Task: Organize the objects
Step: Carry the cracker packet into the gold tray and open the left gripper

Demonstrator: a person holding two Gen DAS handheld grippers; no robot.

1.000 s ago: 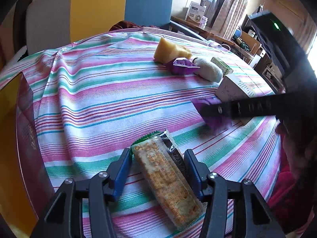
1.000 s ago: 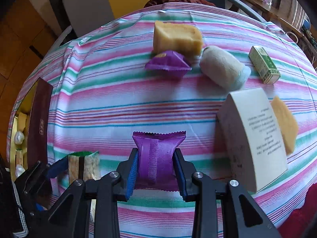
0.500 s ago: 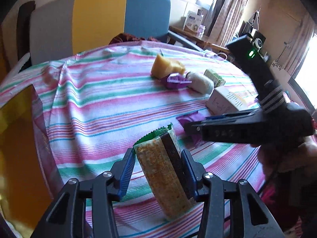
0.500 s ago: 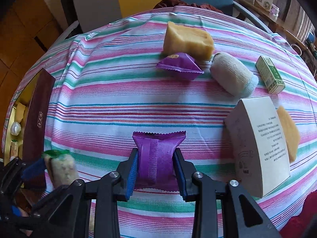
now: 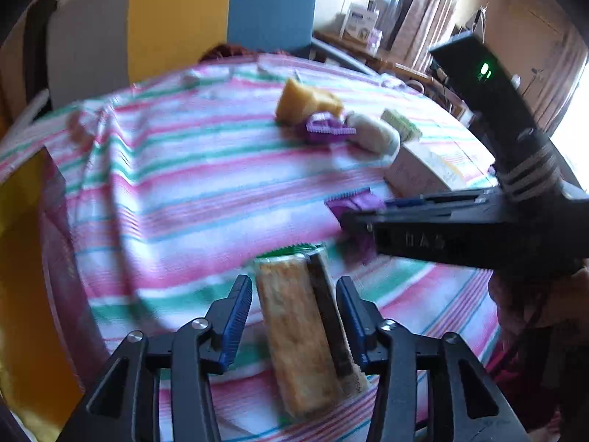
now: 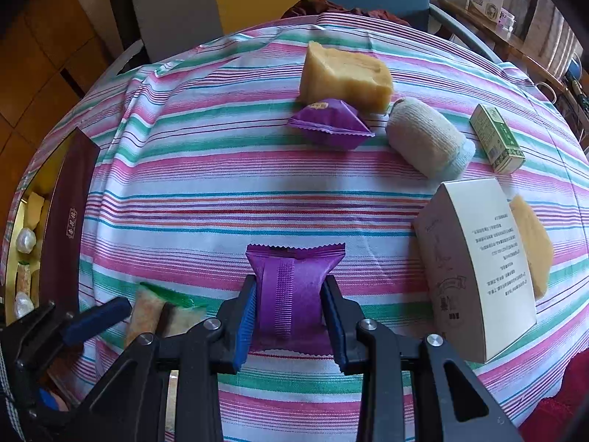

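In the left wrist view, your left gripper [image 5: 294, 309] held a long snack bar [image 5: 298, 331] in a clear wrapper with a green end. The blue fingers [image 5: 235, 316] sat on both sides of it, and the bar looked lifted a little above the striped bench [image 5: 176, 191]. This picture was blurry, so I think you were moving fast. A box with a gold inside [image 5: 25, 258] stood at the left edge, near the bar. To do this step well, go slower, keep the bar level, and lower it into a free spot in the box before you let go.

In the right wrist view, your right gripper [image 6: 291, 313] was squeezed shut on a purple packet [image 6: 294, 291], low over the bench. A second purple packet [image 6: 331, 125] lay farther away, touching a yellow sponge block [image 6: 346, 77]. The white carton [image 6: 478, 265] stood close on the right, so steer clear of it.
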